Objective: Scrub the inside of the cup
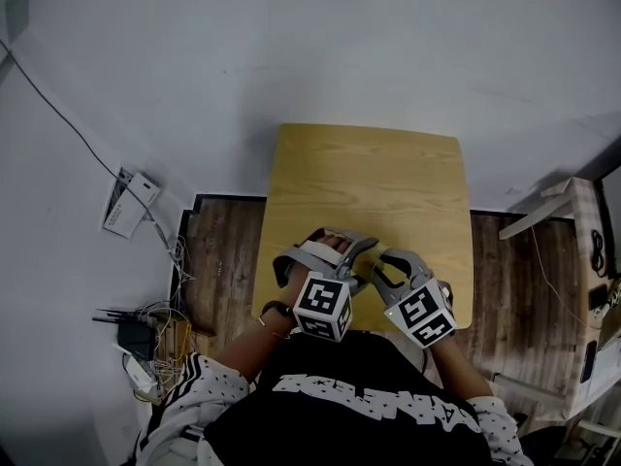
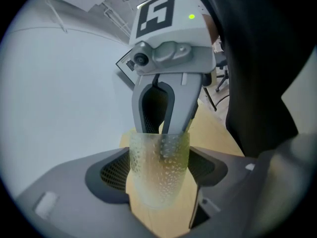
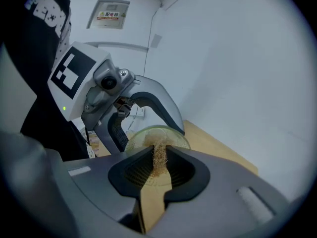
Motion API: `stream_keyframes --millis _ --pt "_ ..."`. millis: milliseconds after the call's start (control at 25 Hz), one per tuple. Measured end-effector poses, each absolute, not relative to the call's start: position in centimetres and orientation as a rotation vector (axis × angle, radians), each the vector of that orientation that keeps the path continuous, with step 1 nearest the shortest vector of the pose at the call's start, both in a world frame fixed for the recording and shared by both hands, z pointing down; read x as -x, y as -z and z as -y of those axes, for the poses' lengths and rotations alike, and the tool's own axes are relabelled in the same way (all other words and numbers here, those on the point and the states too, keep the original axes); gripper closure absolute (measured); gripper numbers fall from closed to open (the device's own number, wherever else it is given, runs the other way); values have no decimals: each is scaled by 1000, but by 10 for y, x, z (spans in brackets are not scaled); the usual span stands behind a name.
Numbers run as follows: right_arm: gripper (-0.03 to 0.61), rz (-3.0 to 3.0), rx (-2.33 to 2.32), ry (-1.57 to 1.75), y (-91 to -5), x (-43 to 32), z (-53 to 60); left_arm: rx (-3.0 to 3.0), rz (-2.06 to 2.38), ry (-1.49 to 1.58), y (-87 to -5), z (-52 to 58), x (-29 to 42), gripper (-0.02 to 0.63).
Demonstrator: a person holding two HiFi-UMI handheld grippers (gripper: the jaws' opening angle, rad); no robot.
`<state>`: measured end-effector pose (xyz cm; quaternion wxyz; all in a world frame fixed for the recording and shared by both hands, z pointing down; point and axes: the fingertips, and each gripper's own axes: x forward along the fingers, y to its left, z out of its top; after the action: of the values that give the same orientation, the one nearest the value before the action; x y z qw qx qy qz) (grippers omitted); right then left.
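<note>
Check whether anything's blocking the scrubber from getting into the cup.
Nothing visible does. The left gripper holds the cup with its open mouth facing the right gripper, whose scrubber sits right at that mouth.

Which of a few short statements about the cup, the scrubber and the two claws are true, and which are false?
1. The left claw grips a dimpled clear cup. True.
2. The right claw is empty. False: it is shut on a tan fibrous scrubber.
3. The scrubber points toward the cup's mouth. True.
4. The table is white plastic. False: it is light wood.
5. The cup stands alone on the table. False: it is held between the left claw's jaws.
</note>
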<state>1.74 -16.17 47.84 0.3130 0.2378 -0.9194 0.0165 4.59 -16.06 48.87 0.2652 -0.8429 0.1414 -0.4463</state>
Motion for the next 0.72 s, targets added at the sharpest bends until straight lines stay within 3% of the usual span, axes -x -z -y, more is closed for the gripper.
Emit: stream_keyframes --millis 720 --pt "500 2086 -352 765 -475 -17 153 2459 -370 1133 -482 154 -46 252"
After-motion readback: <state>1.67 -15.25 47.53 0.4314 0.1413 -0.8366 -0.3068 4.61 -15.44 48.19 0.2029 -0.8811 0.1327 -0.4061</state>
